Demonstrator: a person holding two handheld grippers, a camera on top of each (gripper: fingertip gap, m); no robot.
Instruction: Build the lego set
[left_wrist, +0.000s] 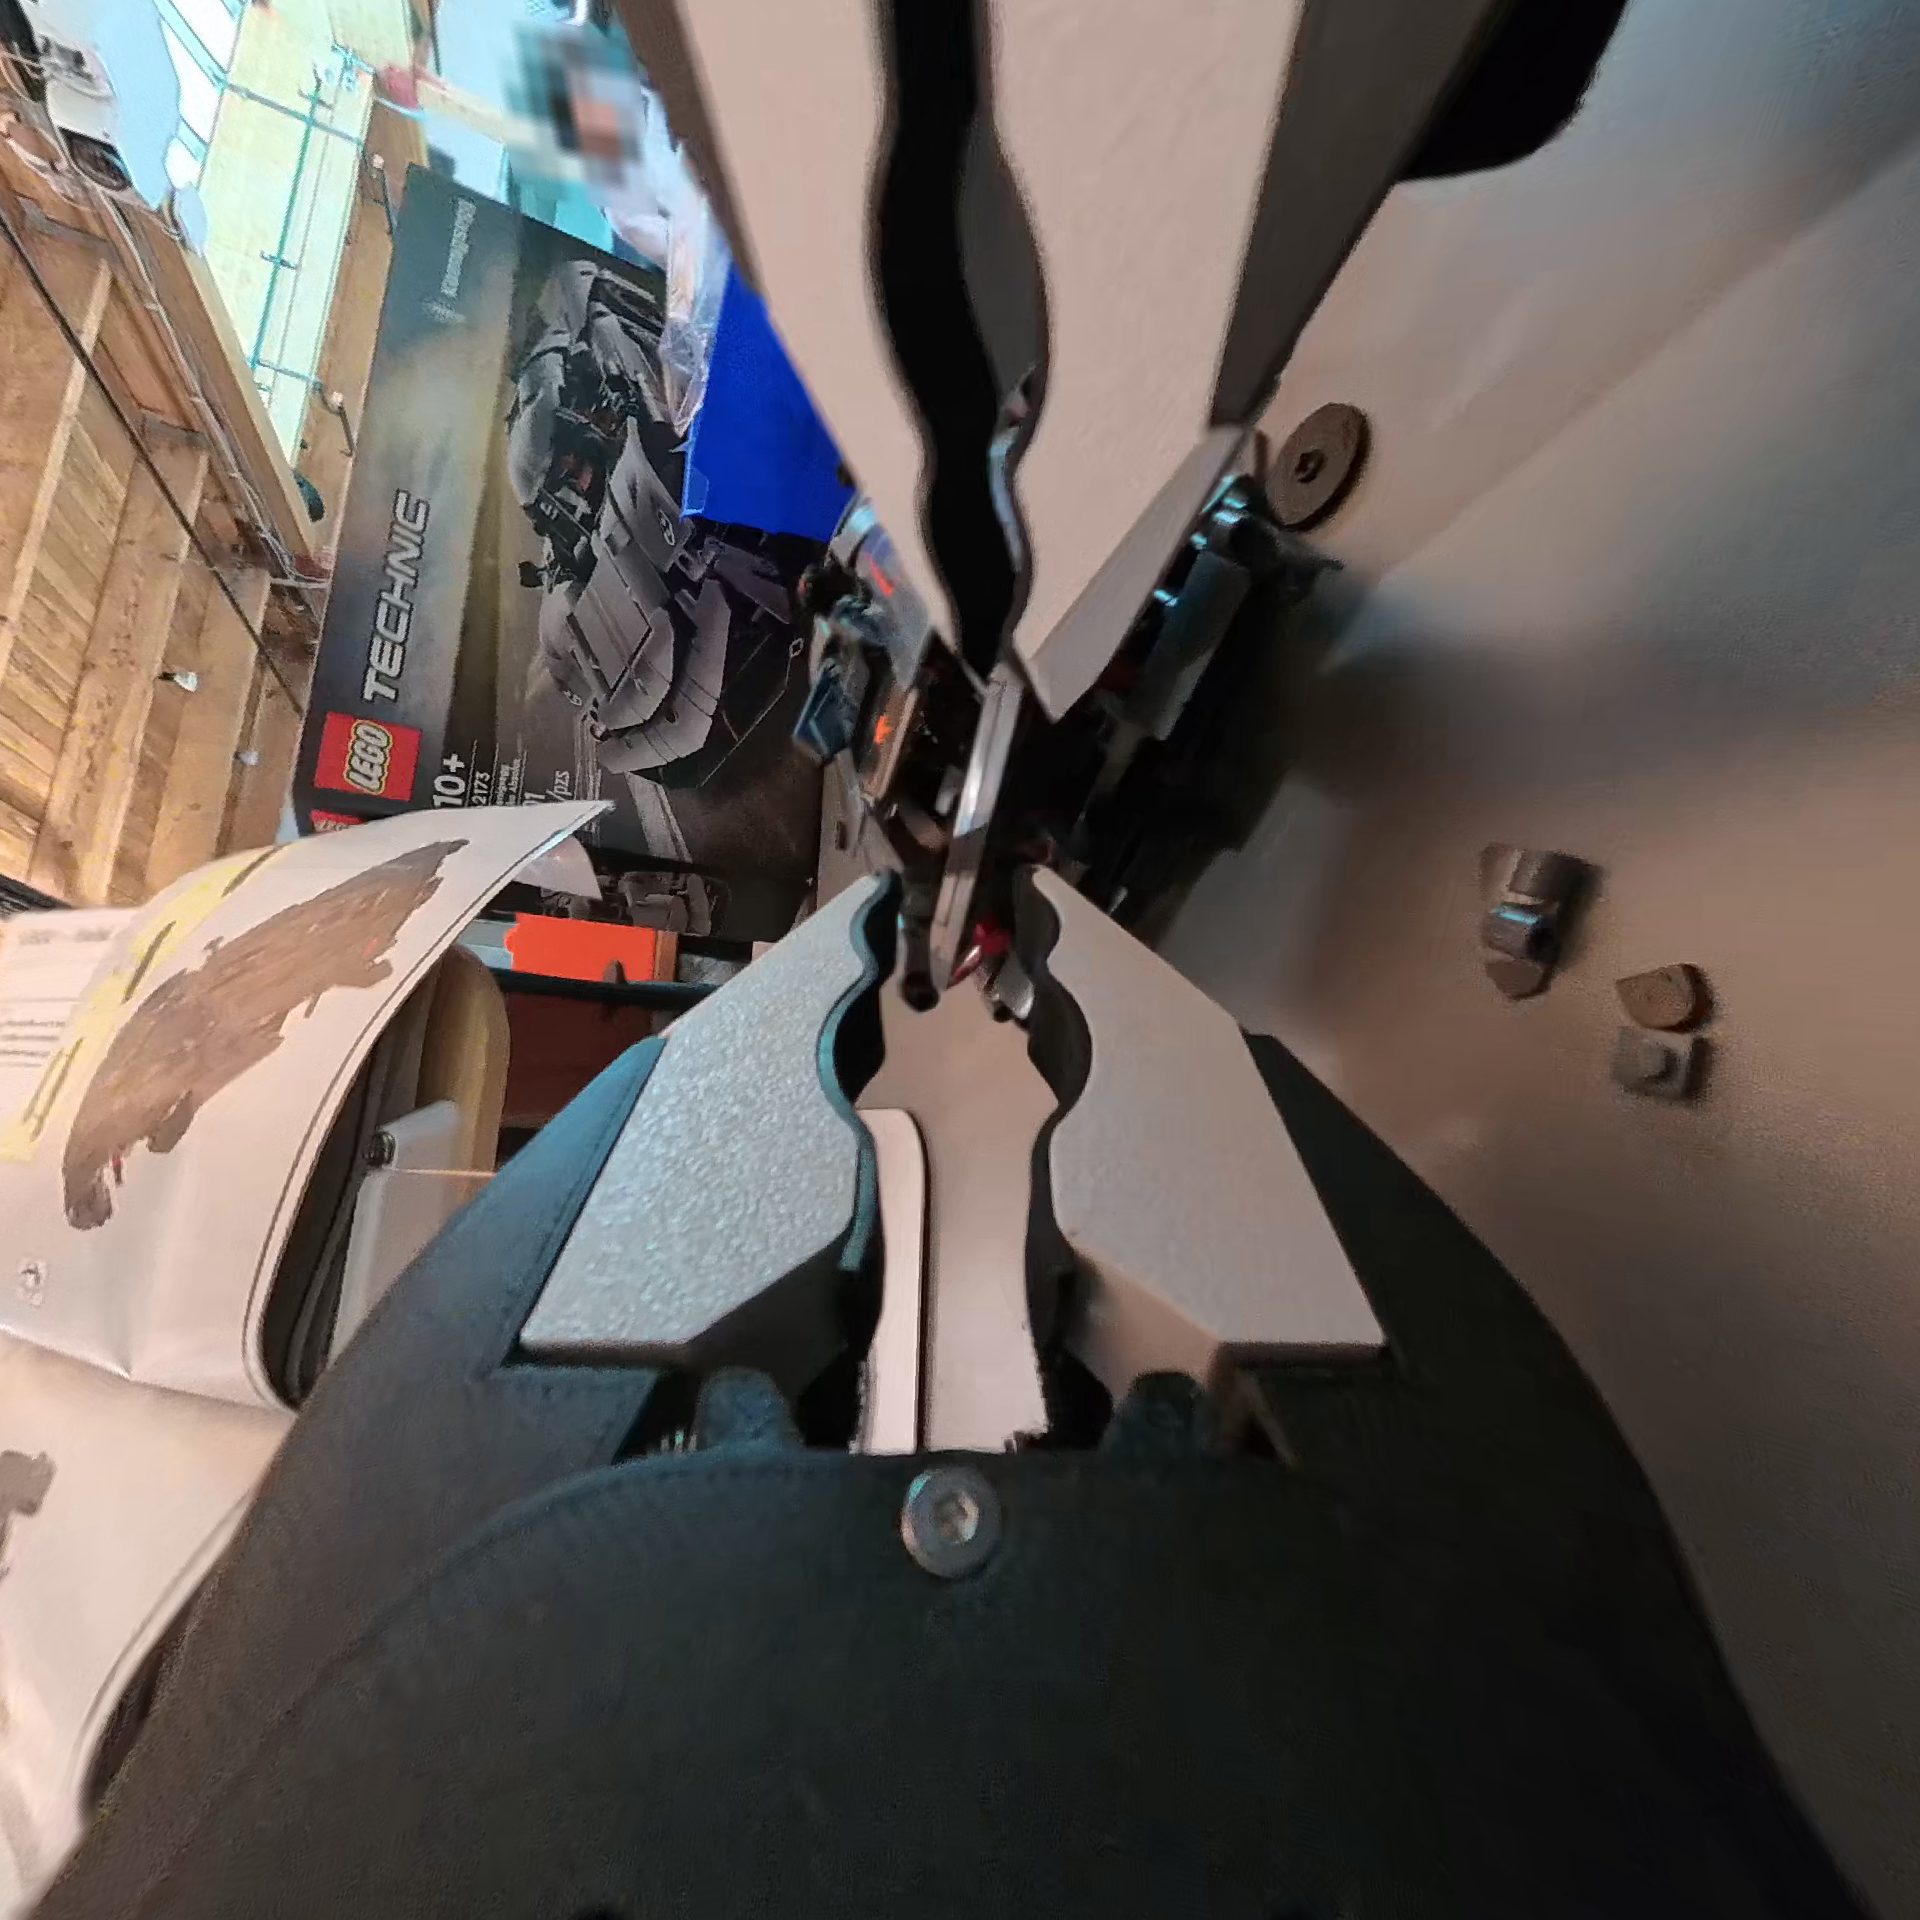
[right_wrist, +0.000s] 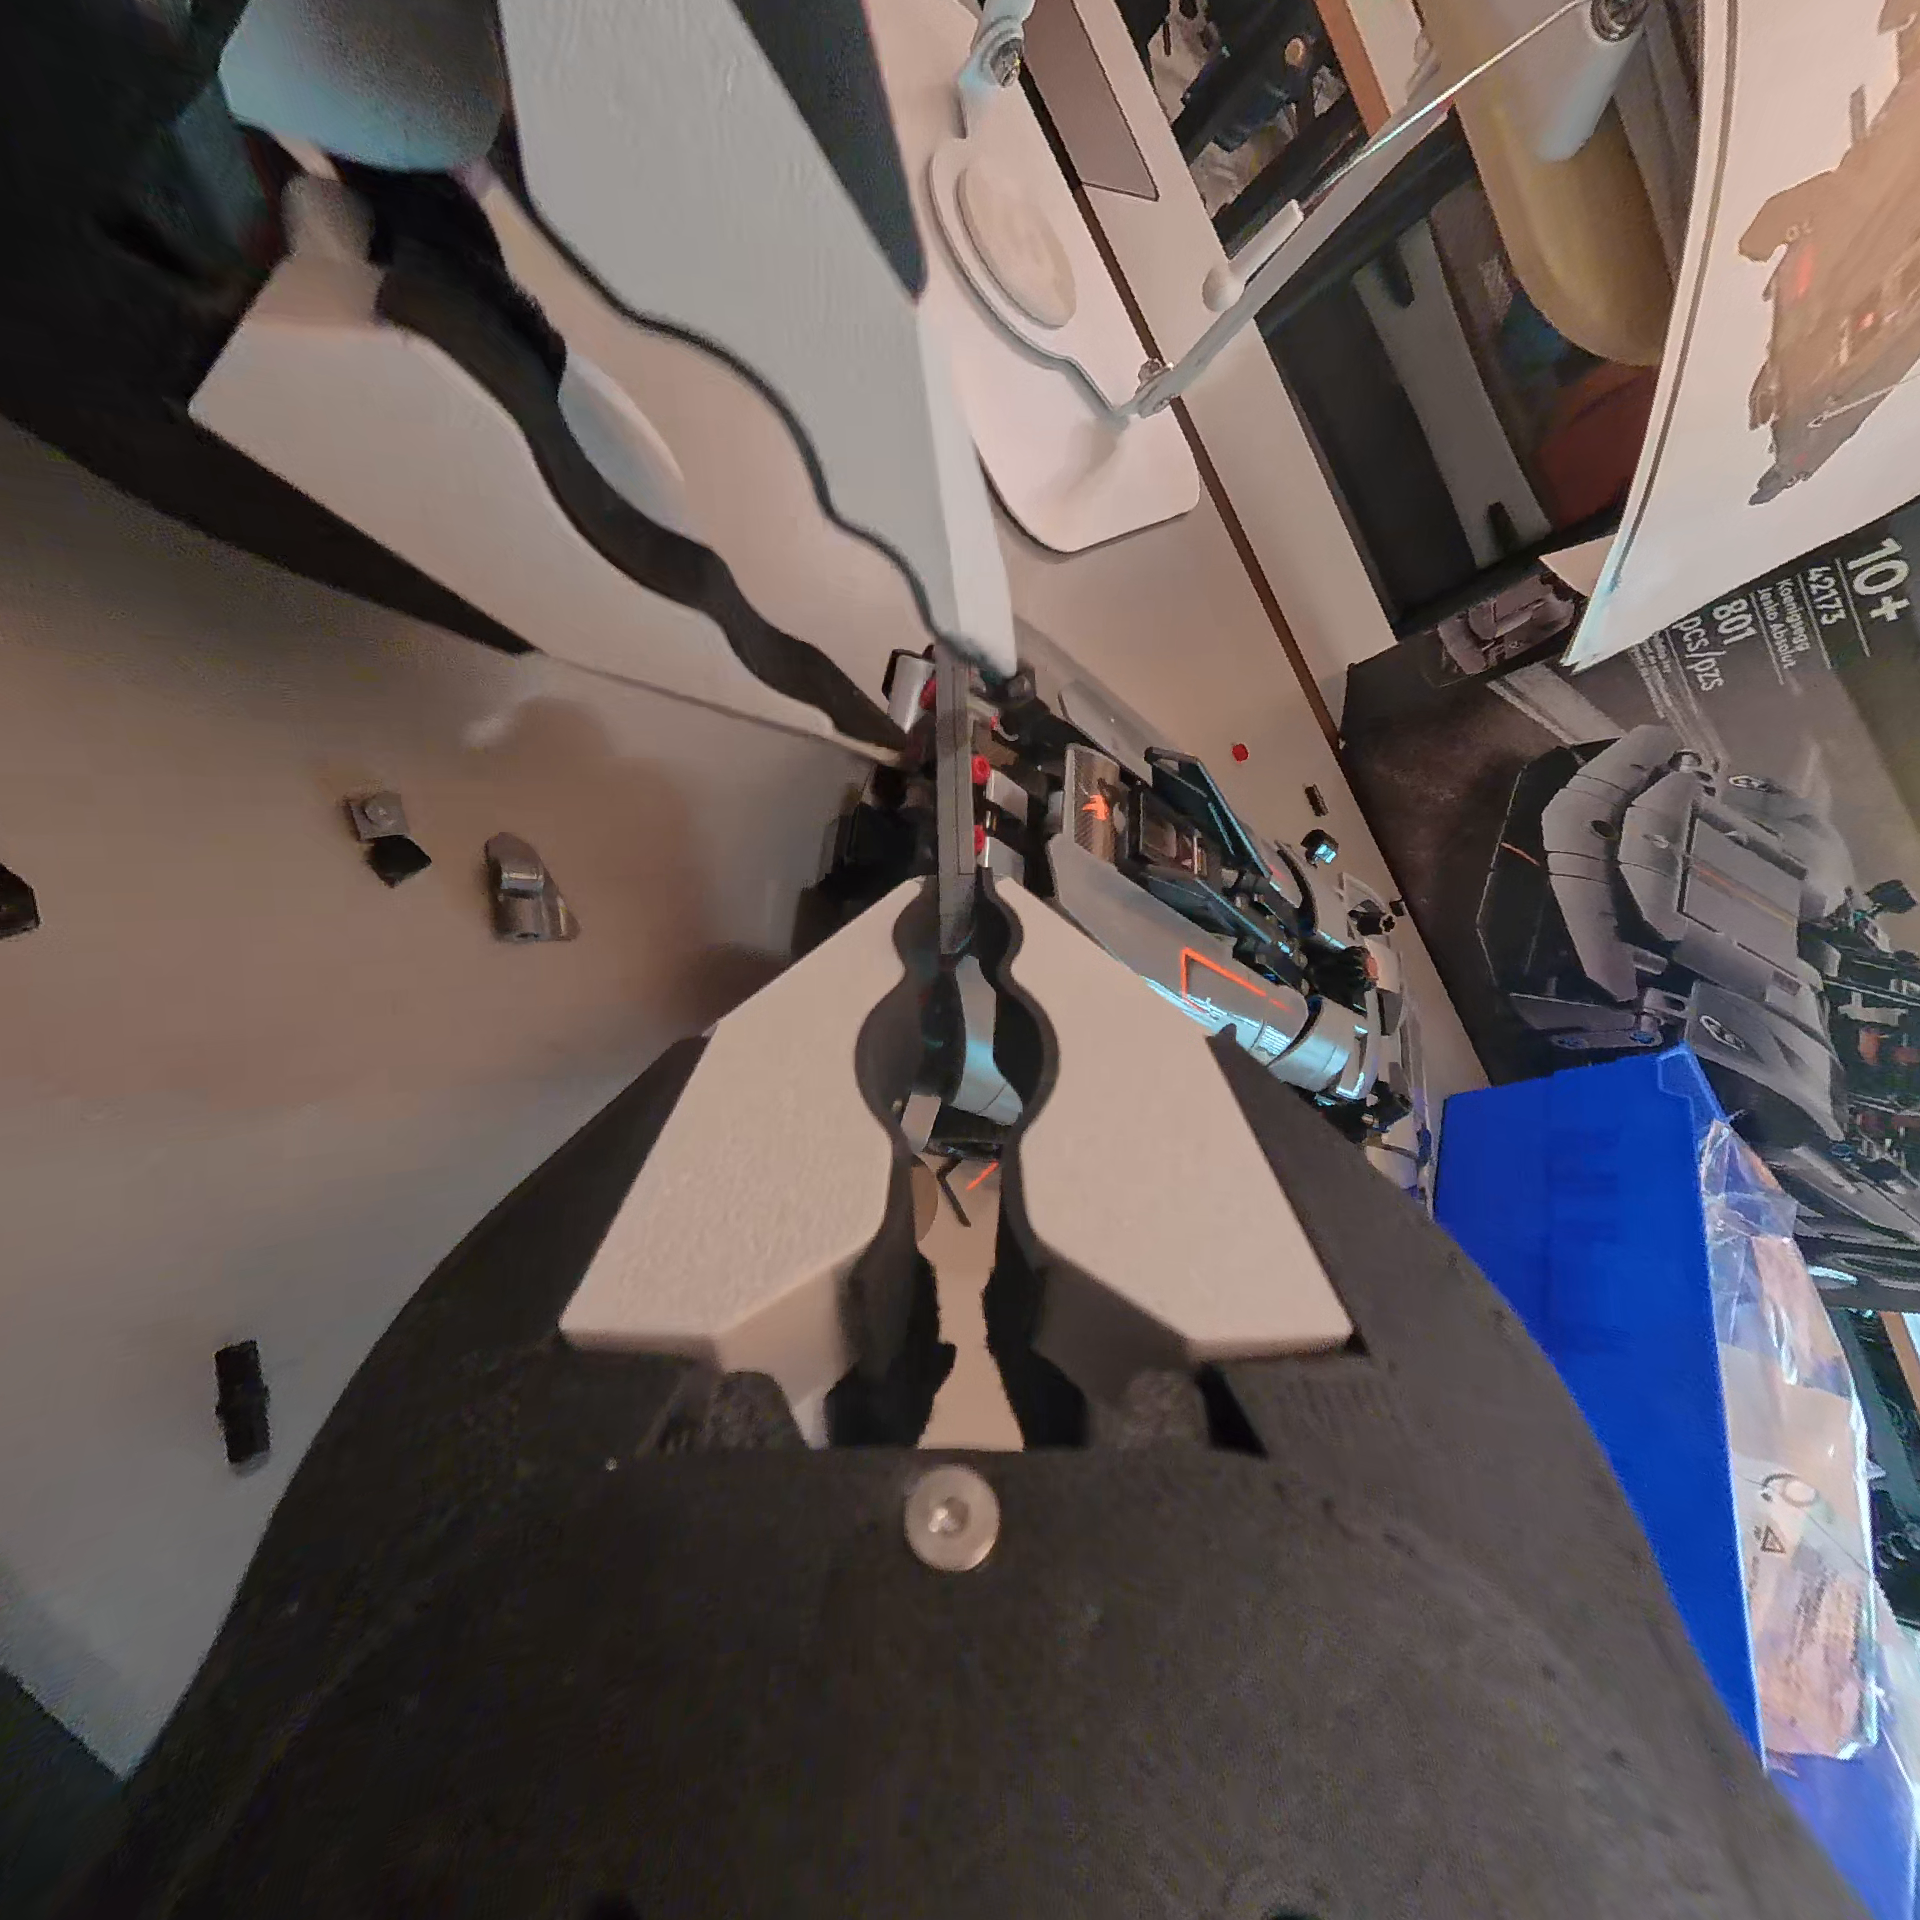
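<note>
Looked forward along each gripper's two fingers from close above the white table (left_wrist: 1662, 727), both rolled sideways and facing one another, very near the grey model car (right_wrist: 1195, 914), and shared that car, the set box (left_wrist: 499, 582) and the blue bin (right_wrist: 1590, 1299).

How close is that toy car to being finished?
Well along: the grey car model already has body panels with orange trim. In hand: the left gripper and right gripper both pinch a thin grey panel at its end. Left: loose pieces on the table.
</note>
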